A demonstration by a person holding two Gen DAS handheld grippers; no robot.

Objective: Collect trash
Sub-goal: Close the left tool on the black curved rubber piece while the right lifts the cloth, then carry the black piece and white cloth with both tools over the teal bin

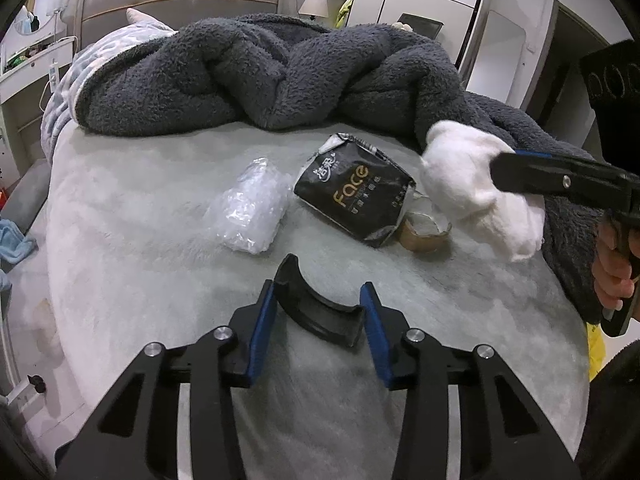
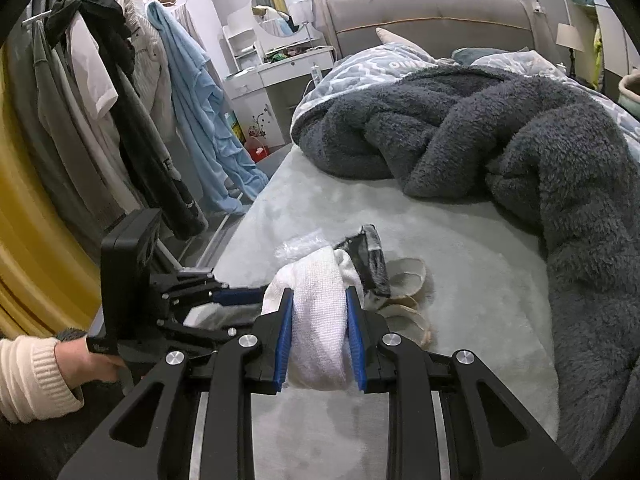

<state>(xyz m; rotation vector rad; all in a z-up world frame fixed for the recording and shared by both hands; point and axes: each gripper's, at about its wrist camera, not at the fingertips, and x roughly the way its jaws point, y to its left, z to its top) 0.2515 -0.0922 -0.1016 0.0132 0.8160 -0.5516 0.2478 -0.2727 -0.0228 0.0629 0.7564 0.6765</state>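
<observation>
Two grippers in view, both over the pale bed cover (image 1: 120,208). L gripper (image 1: 318,320): blue pads (image 1: 262,332) w/ a curved black plastic piece (image 1: 316,308) between them. Right end of the piece meets the right pad; left end sits at the left pad and pokes up past it. Can't tell if the pads actually press on it, and the piece looks to rest on the cover.

R gripper (image 2: 320,336): fingers clamped on a white cloth wad (image 2: 318,320), squeezed between both blue pads, bulk of it sticking out ahead of the tips and some hanging below. In the left-wrist view the same wad (image 1: 472,188) is held up off the bed, beside the dark grey fleece blanket (image 1: 240,76).

Other trash on the cover, ahead of the L fingers and well apart from them: crumpled clear plastic bag (image 1: 250,208), black tissue pack marked "Face" (image 1: 352,192), and a brown tape roll (image 1: 424,232) touching the pack's near-right corner. A hand (image 2: 86,356) w/ cream sleeve holds the L gripper's handle.
</observation>
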